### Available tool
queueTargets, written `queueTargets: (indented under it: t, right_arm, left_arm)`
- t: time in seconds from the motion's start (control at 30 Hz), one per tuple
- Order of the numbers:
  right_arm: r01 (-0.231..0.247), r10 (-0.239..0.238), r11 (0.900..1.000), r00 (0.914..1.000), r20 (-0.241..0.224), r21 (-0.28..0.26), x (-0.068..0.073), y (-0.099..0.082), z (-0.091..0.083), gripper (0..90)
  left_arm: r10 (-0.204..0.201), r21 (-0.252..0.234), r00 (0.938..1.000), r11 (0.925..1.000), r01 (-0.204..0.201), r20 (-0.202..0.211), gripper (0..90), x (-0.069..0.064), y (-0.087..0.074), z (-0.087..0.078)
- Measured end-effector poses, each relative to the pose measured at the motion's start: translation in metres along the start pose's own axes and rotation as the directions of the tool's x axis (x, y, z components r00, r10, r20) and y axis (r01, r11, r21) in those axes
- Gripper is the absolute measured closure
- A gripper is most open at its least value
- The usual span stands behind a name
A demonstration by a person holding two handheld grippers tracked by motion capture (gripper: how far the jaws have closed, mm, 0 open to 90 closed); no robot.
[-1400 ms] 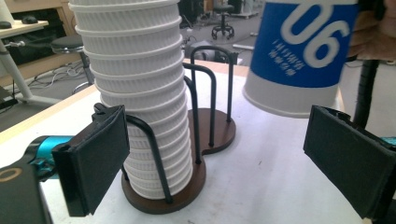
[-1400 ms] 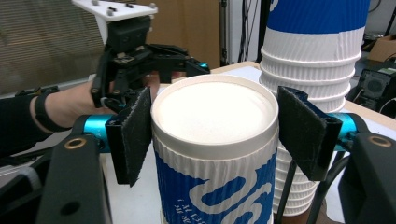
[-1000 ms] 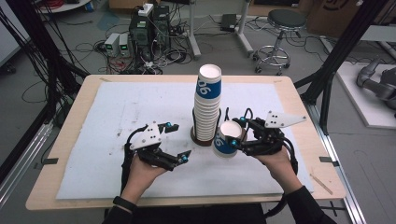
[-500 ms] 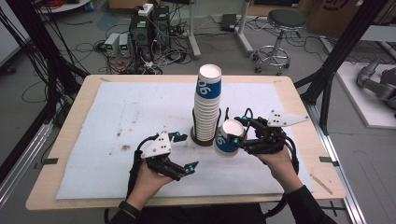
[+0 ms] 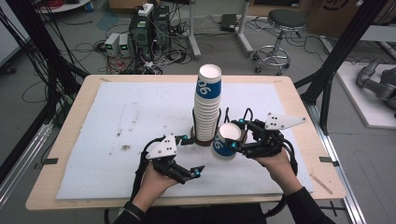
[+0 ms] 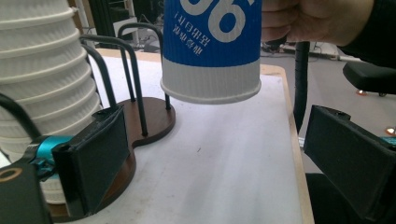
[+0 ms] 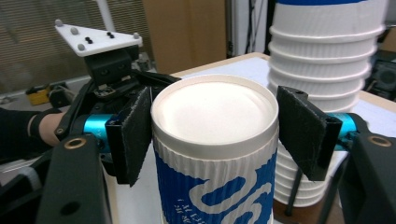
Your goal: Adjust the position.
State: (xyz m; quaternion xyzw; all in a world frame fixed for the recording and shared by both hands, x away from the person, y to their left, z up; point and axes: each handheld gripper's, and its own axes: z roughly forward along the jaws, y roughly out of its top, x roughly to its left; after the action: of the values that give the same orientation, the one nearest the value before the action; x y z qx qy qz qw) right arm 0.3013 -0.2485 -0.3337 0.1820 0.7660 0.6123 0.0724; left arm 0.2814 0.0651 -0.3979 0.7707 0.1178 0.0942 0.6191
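- A tall stack of white ribbed paper cups [image 5: 208, 109], topped by one with a blue printed band, stood in a dark wire holder on a brown wooden base [image 6: 150, 116] near the middle of the white-covered wooden table [image 5: 93, 116].
- The stack's long axis ran upright, and the top cup showed a white circular end facing up; whether that end was open or closed could not be told.
- The right gripper [image 5: 232, 141] pinched a single blue-and-white ribbed paper cup [image 5: 225, 142] between its two black jaws, just right of the stack's base and very close to it.
- In the right gripper view the jaws pressed on opposite sides of this cup [image 7: 215, 154] just below its rim-like white end.
- From above, that cup leaned, its white circular end up and toward the stack, its blue body slanting down toward the person.
- In the left gripper view the cup [image 6: 212, 46] hung clear above the white surface.
- The left gripper [image 5: 194, 156] lay low over the table just left of the holder, jaws spread wide and holding nothing, one jaw pad close beside the brown base.
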Motion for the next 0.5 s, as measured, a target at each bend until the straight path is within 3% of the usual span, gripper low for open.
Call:
queueTargets:
  t: [0.13, 0.33, 0.5]
  right_arm:
    - [0.005, -0.005, 0.9999, 0.9998, -0.022, 0.015, 0.004, -0.003, 0.005, 30.7]
    - [0.018, -0.016, 0.9991, 0.9982, -0.058, 0.037, 0.009, -0.007, 0.015, 30.7]
    - [0.035, -0.031, 0.9984, 0.9957, -0.087, 0.045, 0.015, -0.009, 0.022, 30.7]
  left_arm:
    - [0.01, -0.005, 0.9999, 0.9999, -0.01, 0.004, 7.0, -0.004, 0.002, 0.003]
    - [0.005, 0.015, 0.999, 0.9999, -0.005, 0.044, 7.0, -0.006, 0.001, 0.011]
    - [0.006, 0.013, 0.9989, 0.9999, -0.006, 0.046, 7.0, -0.009, 0.001, 0.014]
